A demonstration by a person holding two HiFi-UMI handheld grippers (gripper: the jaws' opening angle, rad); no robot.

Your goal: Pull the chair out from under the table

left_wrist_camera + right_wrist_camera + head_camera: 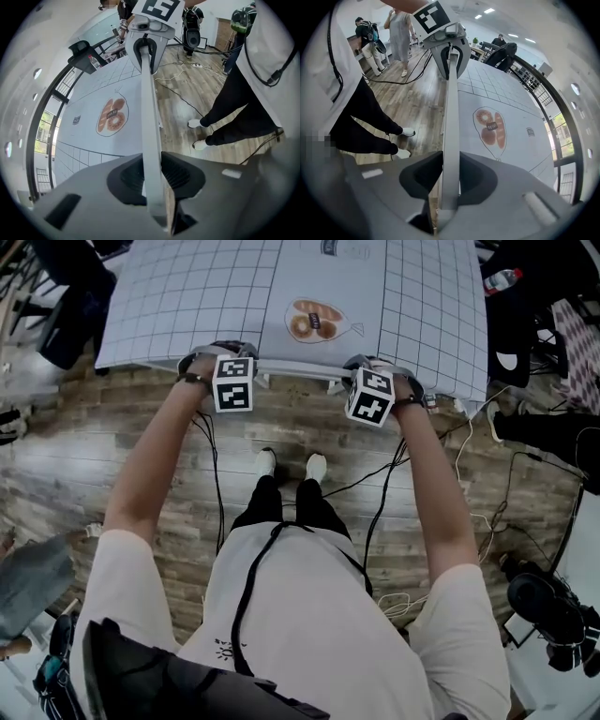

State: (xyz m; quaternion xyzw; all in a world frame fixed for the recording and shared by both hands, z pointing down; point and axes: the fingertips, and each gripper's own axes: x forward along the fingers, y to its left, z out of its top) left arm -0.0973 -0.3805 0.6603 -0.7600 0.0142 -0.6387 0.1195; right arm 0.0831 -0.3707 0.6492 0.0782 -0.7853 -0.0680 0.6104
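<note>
Honestly nothing's readable here: the dark tag (491,126) on the doughnut print (302,326) on the table (169,306) is just blur, the little badge (345,248) near its far edge is too small, and the left cube (233,382) and right cube (370,396) only carry black-and-white square markers.

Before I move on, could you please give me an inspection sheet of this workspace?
Surface: table under a grid-printed cover with a doughnut picture.
Job's things: chair back, a pale rail at the table's near edge; seat hidden.
Clutter: bottle past the table's far right corner.
Grippers: left hand-held gripper and right hand-held gripper both clamped on the chair back.
Cables: black cables trail across the floor.
Surroundings: wood floor, dark gear at right.
</note>
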